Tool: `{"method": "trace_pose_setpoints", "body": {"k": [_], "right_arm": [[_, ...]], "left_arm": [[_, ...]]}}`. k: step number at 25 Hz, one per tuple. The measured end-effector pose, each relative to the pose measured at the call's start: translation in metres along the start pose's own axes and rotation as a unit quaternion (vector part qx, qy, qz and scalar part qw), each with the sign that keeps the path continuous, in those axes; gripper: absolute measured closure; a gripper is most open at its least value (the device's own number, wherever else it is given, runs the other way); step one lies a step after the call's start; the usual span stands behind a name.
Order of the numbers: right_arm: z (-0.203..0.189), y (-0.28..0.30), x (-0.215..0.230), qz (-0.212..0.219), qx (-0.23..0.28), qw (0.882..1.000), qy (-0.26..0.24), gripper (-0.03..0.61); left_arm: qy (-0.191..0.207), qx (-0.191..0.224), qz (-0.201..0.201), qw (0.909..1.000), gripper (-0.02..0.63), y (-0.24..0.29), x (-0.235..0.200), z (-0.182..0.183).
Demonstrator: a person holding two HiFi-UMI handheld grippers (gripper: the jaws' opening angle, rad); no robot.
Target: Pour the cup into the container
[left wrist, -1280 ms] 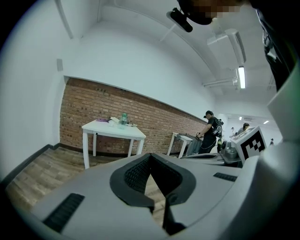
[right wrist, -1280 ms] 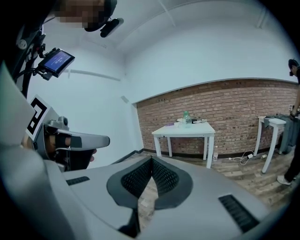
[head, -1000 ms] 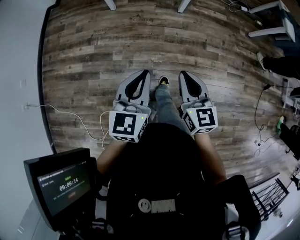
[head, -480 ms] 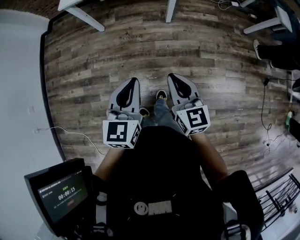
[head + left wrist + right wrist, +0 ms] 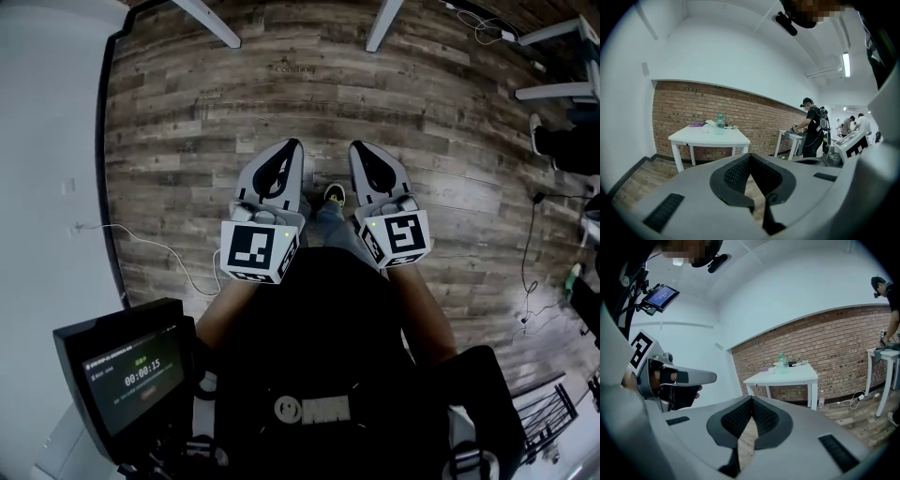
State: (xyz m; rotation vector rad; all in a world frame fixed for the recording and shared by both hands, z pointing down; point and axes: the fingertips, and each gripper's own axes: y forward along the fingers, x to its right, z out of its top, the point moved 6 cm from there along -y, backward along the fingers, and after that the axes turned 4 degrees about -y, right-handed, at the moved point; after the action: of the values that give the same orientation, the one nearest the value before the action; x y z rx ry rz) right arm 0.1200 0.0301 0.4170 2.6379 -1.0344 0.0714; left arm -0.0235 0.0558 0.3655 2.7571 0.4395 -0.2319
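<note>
Right now both tongs are clenched on nothing: the left tongs [image 5: 292, 146] have their pads pressed tip to tip, with only floor [image 5: 187, 122] showing behind them, and the right tongs [image 5: 359, 148] look the same. I hold them side by side, close to the body, pointing a little below level. The white worktop [image 5: 710, 136] stands well ahead against the brick wall [image 5: 754, 112], and a pale green bottle [image 5: 720, 123] rises above some smaller bits on it. I take the cup and the container to be among those bits, but from here they are too small to pick out, so I cannot say which is which or how they sit. The step in hand, as I judge it, is the approach, with no reach or grasp begun. To do it well I would keep both tongs low and parallel, square up to the long edge of the worktop, and stay off the cable [image 5: 155, 246] on the floor at the left. I would stop before the edge, identify the cup, and only then release one pair of tongs. Opening early gains nothing, and the bottle stands near enough to the small things to be knocked.
</note>
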Motion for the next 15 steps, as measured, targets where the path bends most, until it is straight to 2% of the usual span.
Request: {"method": "trace_pose_setpoints", "body": {"k": [5,10,15], "right_arm": [[0.007,0.042,-0.012,0.003,-0.010,1.000,-0.014,0.574],[0.024,0.122,-0.041,0.001,-0.028,0.999,-0.034,0.574],[0.039,0.128,-0.023,-0.006,-0.027,0.999,-0.040,0.574]], "left_arm": [[-0.008,0.011,-0.007,0.9999,0.615,0.011,-0.035,0.010],[-0.030,0.019,-0.016,0.9993,0.615,0.025,-0.116,0.023],[-0.018,0.032,-0.010,0.9993,0.615,0.034,-0.121,0.029]]}}
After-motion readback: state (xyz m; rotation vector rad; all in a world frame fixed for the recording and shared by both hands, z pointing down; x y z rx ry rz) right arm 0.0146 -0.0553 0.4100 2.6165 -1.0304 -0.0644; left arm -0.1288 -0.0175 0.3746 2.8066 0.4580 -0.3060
